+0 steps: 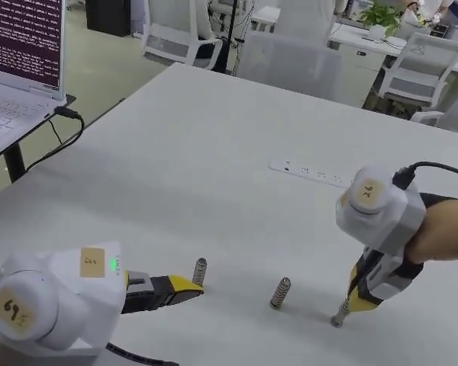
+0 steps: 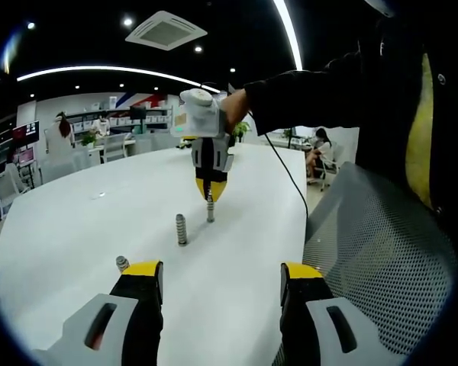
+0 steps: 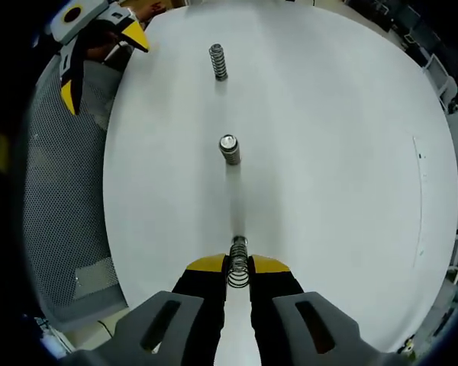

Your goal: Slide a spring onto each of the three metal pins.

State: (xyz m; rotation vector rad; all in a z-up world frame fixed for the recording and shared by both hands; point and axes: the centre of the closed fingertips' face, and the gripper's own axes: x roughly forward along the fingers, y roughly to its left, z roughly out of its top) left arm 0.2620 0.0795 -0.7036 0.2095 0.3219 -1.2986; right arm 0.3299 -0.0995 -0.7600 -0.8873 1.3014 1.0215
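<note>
In the head view the left gripper (image 1: 185, 288) sits at the lower left of the frame, its yellow-tipped jaws just beside the left spring (image 1: 200, 271), which stands upright on the white desk (image 1: 214, 152). The middle spring (image 1: 281, 293) stands at lower centre. At lower right, the right gripper (image 1: 360, 299) points down at the right spring (image 1: 340, 313). In the left gripper view its own jaws are spread wide with nothing between them, and the three springs run in a row ahead, near centre frame. In the right gripper view the jaws pinch the right spring at bottom centre, and the other two line up above it toward the top.
</note>
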